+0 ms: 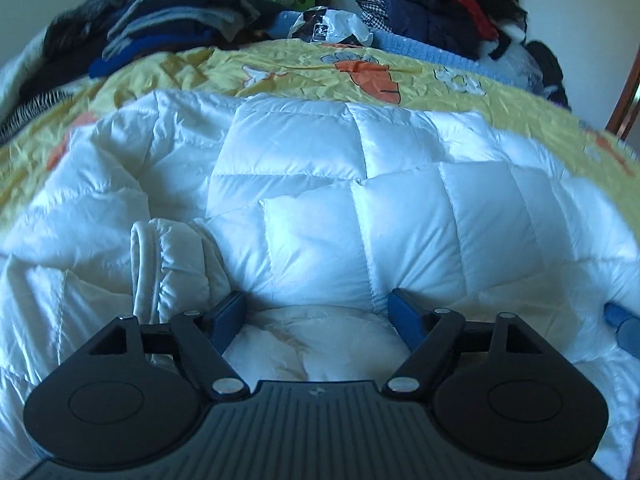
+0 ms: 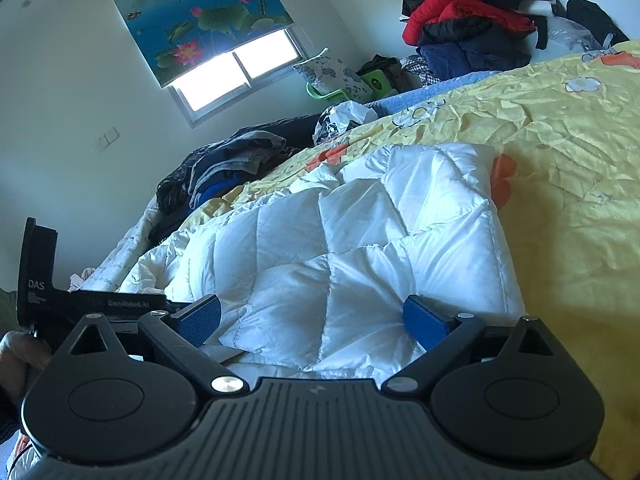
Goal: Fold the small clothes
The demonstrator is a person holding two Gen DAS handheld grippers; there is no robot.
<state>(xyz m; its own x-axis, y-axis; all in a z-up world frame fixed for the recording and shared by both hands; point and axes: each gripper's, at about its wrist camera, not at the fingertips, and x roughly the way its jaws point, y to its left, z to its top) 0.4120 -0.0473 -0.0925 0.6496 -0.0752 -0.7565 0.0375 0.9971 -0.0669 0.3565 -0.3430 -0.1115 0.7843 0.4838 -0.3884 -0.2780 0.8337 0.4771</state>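
A white quilted puffer jacket (image 1: 360,208) lies folded on the yellow bedspread (image 1: 304,68). One sleeve, cuff (image 1: 144,264) showing, lies bunched at its left. My left gripper (image 1: 318,314) hangs just over the jacket's near edge, its blue pads (image 1: 230,312) wide apart and pressing on nothing. In the right wrist view the jacket (image 2: 360,240) fills the middle. My right gripper (image 2: 312,322) is open at its near end, with fabric lying between the spread pads (image 2: 424,320). The left gripper's black body (image 2: 40,280) and a hand (image 2: 16,352) show at the left edge.
A stack of dark folded clothes (image 1: 168,28) sits at the back left of the bed. A pile with a red jacket (image 1: 432,0) is at the back right, and a crumpled plastic bag (image 1: 328,28) lies between them. A window with a lotus blind (image 2: 200,20) is behind.
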